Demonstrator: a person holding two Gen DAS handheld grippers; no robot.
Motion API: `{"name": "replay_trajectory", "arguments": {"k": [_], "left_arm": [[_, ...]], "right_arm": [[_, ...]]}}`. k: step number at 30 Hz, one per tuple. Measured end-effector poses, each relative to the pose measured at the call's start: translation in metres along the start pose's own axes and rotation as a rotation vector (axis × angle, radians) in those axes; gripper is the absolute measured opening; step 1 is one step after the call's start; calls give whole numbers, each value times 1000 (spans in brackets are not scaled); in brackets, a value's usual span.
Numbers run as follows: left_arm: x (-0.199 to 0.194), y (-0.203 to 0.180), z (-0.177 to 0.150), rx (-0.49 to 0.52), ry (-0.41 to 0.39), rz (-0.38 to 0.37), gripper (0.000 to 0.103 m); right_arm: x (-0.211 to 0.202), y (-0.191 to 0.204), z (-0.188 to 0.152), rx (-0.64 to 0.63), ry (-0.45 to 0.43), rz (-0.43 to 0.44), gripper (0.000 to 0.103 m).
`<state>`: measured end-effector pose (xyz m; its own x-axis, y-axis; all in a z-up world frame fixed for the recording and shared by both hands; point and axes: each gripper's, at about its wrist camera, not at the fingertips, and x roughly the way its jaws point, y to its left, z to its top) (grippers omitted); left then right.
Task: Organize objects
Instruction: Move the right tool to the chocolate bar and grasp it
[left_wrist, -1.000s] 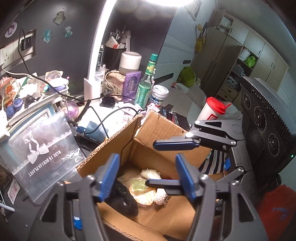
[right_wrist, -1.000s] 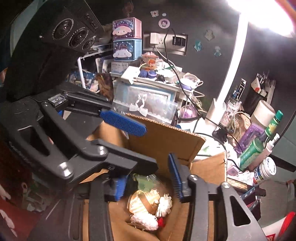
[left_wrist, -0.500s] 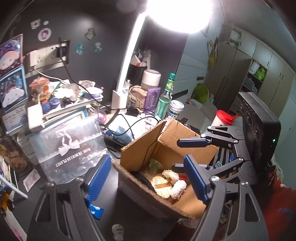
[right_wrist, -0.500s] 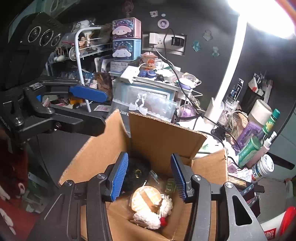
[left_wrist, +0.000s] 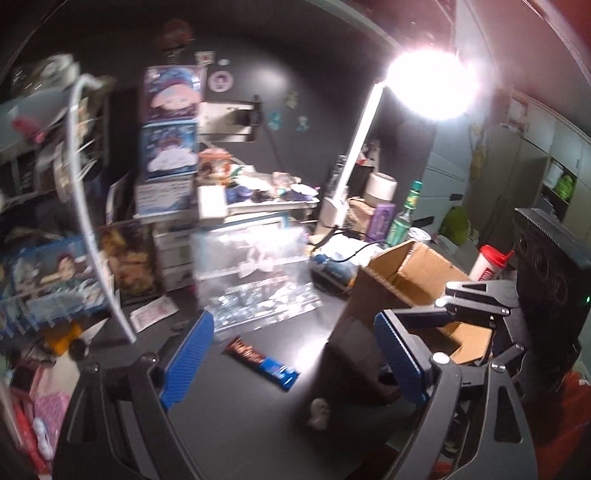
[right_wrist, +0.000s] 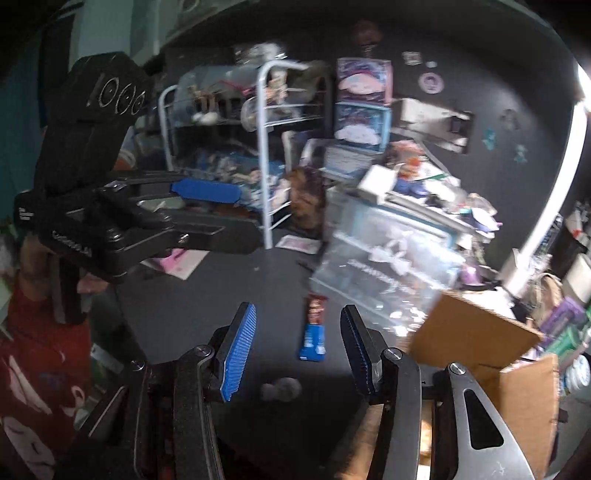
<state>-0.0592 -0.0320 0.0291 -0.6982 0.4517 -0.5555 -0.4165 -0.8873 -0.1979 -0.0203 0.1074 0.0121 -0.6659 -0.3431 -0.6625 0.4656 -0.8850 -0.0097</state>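
Note:
An open cardboard box (left_wrist: 413, 273) stands on the dark desk, and shows at the right of the right wrist view (right_wrist: 476, 332). A brown and blue snack bar (left_wrist: 263, 362) lies on the desk left of the box; it also shows in the right wrist view (right_wrist: 314, 328). A small pale figurine (left_wrist: 319, 411) lies near the box's foot, blurred in the right wrist view (right_wrist: 280, 387). My left gripper (left_wrist: 291, 362) is open and empty above the bar. My right gripper (right_wrist: 299, 350) is open and empty, with the bar between its fingers ahead.
A clear plastic bag with a bow (left_wrist: 255, 277) lies behind the bar. A white wire rack (right_wrist: 266, 147), stacked cartoon boxes (left_wrist: 170, 122), a lamp pole (left_wrist: 354, 158), bottles (left_wrist: 404, 218) and a red-lidded cup (left_wrist: 491, 262) crowd the desk's back and sides.
Both grippers have swung left, away from over the box, and now face the open desk with the snack bar. The box's contents are out of sight.

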Motion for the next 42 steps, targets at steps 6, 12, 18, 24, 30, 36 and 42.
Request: {"name": "replay_trajectory", "arguments": {"k": [6,12,18,24,30,36,42], "left_arm": [[-10,40,-37,-79,13,88,92],[-5,65,-69,-138,53,102,92],[-1,75,-84,-165,71,98,92],[4,79,-84,-170,89,95,92],[7,78,-82,-168,96,93,92],[9,76,-80,-165,102,86,92],[6,69,-74,-158,91,49,92]], "right_arm": [[65,22,-13,26,117,68,44],[132,6,-32,76,224,-40,44],[174,-28,-39,128,268,-142,44],[193,-41,-42,161,291,-150,42],[199,-44,-40,170,287,-137,18],[187,-29,-34,146,239,-108,14],[140,6,-15,86,145,23,14]]}}
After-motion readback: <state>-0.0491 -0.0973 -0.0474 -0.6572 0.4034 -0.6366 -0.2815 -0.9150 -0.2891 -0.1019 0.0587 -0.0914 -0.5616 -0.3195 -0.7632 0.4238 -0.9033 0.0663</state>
